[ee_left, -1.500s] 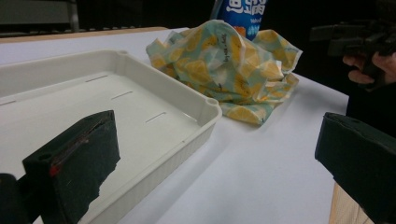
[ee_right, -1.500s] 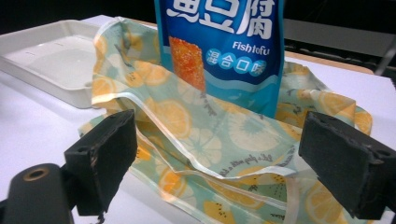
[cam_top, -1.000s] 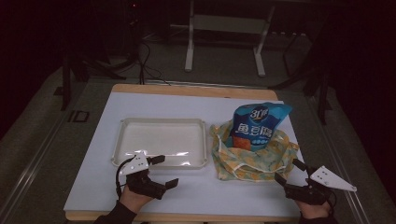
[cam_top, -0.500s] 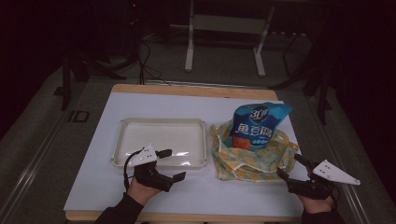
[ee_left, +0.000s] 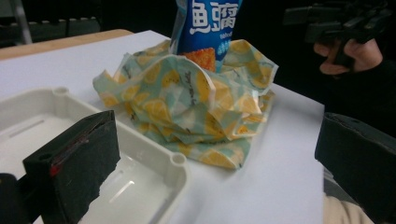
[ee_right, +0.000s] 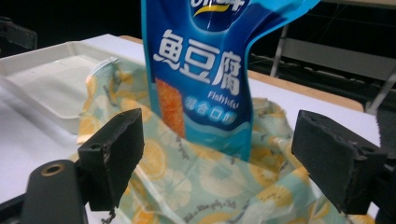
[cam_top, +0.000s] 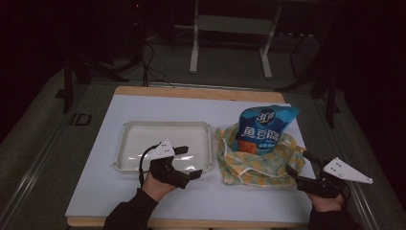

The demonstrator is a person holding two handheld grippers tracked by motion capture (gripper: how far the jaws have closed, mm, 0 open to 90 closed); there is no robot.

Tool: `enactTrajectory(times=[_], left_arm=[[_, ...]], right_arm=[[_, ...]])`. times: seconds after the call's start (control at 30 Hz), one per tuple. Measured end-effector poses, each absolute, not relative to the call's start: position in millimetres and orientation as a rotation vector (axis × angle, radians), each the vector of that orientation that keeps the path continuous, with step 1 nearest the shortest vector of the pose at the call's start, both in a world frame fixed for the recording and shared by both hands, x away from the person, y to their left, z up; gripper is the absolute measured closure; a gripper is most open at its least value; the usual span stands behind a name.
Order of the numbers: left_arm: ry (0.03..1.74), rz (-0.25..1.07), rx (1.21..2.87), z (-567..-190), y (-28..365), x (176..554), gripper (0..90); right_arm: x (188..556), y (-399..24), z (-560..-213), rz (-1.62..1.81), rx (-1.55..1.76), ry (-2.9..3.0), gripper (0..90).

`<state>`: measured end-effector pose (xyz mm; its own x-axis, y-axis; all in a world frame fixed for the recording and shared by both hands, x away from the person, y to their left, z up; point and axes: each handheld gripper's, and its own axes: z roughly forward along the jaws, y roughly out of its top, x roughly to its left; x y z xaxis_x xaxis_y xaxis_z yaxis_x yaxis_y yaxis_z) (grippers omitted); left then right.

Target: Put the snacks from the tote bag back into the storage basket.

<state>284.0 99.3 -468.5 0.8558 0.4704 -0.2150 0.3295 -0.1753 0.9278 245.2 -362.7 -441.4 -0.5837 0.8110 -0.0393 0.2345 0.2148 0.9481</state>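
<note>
The blue snack bag [ee_right: 205, 74], standing in the lemon-print cloth [ee_right: 210, 182] at the right of the table, carries large white characters "鱼豆腐" across its front. Below these, smaller print reads "Fishtofu". The logo at the bag top and the remaining small characters are illegible.

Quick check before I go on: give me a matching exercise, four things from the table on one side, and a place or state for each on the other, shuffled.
Things:
1. white tray
2. blue snack bag
3. lemon-print cloth bag
4. left tongs

Places or states:
A. crumpled on the table's right half, around the foot of something upright
B. open, over the near right corner of a shallow container
C. empty, on the table's left half
D. standing upright, its lower part sunk in patterned fabric

Pairs: 1-C, 2-D, 3-A, 4-B
</note>
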Motion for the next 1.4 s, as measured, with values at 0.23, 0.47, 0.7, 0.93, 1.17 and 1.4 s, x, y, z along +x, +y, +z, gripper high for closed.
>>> enactTrajectory(times=[0.23, 0.47, 0.7, 0.93, 1.17, 1.4], left_arm=[[0.581, 0.146, 1.804, -462.9, 81.2, 295.8, 0.4], [0.553, 0.137, 1.803, -455.8, 64.4, 309.2, 1.0], [0.541, 0.142, 1.803, -447.3, 49.2, 323.4, 1.0], [0.51, 0.129, 1.816, -438.0, 32.5, 335.8, 1.0], [0.481, 0.116, 1.829, -431.8, 17.1, 348.6, 1.0], [0.478, 0.113, 1.828, -427.7, 3.4, 362.7, 1.0]], right_arm=[[252.9, -358.9, -438.4, 1.365, 0.95, 1.954, 18.6], [261.3, -356.1, -435.6, 1.373, 0.932, 1.961, 20.1], [270.0, -352.0, -430.0, 1.381, 0.903, 1.977, 20.5], [280.8, -350.6, -422.3, 1.377, 0.872, 1.996, 20.9], [292.0, -349.3, -422.6, 1.372, 0.869, 2.012, 21.0], [305.8, -350.5, -425.5, 1.403, 0.892, 2.032, 20.6]])
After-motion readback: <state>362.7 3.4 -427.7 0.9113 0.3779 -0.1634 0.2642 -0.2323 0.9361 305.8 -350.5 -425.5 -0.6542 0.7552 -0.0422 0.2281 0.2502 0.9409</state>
